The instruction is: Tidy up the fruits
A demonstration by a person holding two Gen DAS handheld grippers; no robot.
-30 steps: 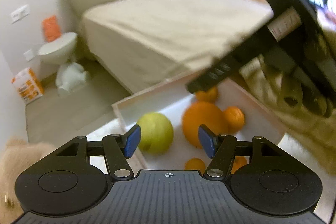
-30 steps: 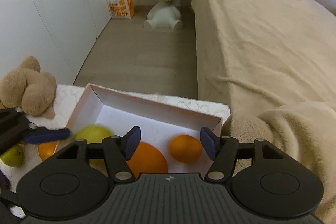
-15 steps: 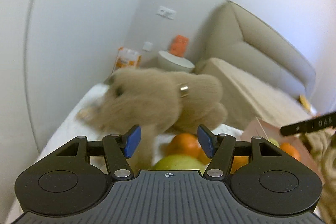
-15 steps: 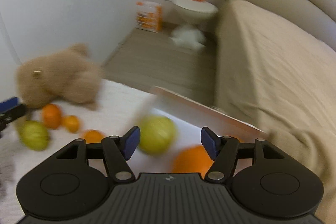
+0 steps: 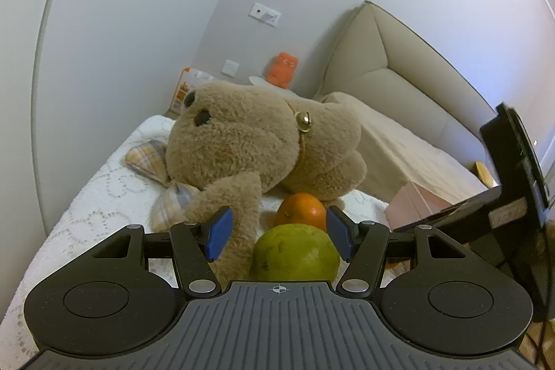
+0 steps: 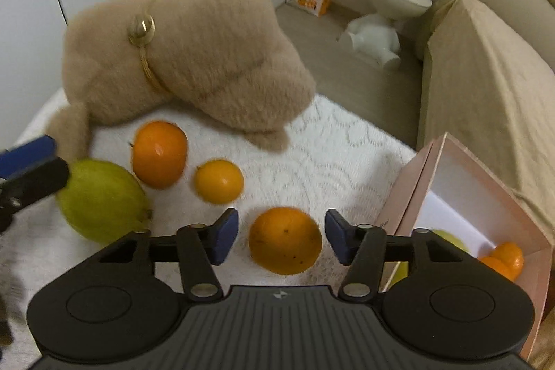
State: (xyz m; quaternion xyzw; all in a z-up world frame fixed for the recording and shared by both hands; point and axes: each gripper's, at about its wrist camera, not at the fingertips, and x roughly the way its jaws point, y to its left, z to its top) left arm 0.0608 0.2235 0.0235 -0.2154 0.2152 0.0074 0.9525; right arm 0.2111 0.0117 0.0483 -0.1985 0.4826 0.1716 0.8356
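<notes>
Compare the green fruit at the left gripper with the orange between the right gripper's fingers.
The green fruit is yellow-green and bigger; the orange is deep orange and smaller. The green fruit tapers to a stem nub; the orange is evenly round. Both lie loose on the white cloth, ungripped.

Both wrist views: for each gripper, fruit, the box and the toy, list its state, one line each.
Left gripper: open, around the green fruit, not touching.
Right gripper: open, around the large orange.
Medium orange: loose on the white mat.
Small orange: loose on the mat.
Pink box: open, fruit inside.
Plush bear: lying on its side.
</notes>
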